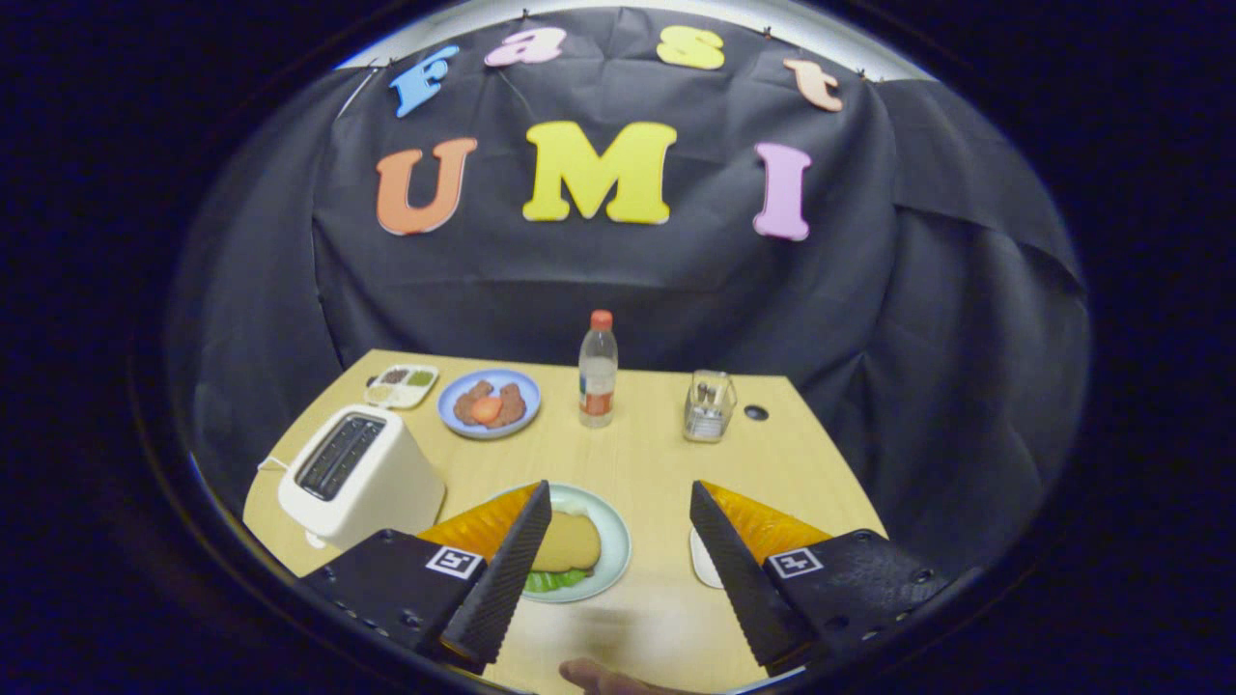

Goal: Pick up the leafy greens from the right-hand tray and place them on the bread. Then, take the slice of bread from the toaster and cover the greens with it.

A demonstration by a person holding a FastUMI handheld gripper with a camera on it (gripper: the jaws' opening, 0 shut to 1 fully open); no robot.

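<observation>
Nearest to me, at six o'clock, a fingertip [603, 679] of the person holding me is peeking in, and my own gripper [618, 541] is hanging wide apart with nothing between the fingers. Just past my left finger, at about seven o'clock, a pale green plate [610, 552] is carrying a slice of bread [568, 542] with leafy greens [554, 581] poking out from under its near edge, so I am judging the sandwich already covered (or very close to it). At nine o'clock the white toaster [359, 477] is standing well apart from the plate; I cannot tell whether its slots are holding anything. A white tray [703, 562] is showing as a sliver behind my right finger at five o'clock.

Farther off, toward twelve o'clock, a water bottle [598, 371] is standing upright, a blue plate of food [489, 403] sits to its left beside a small divided dish [402, 385], and a clear holder [709, 407] is at one o'clock.

What is worrying me: the top slice is looking offset over the greens, so a brush from my left finger could slide it off.
</observation>
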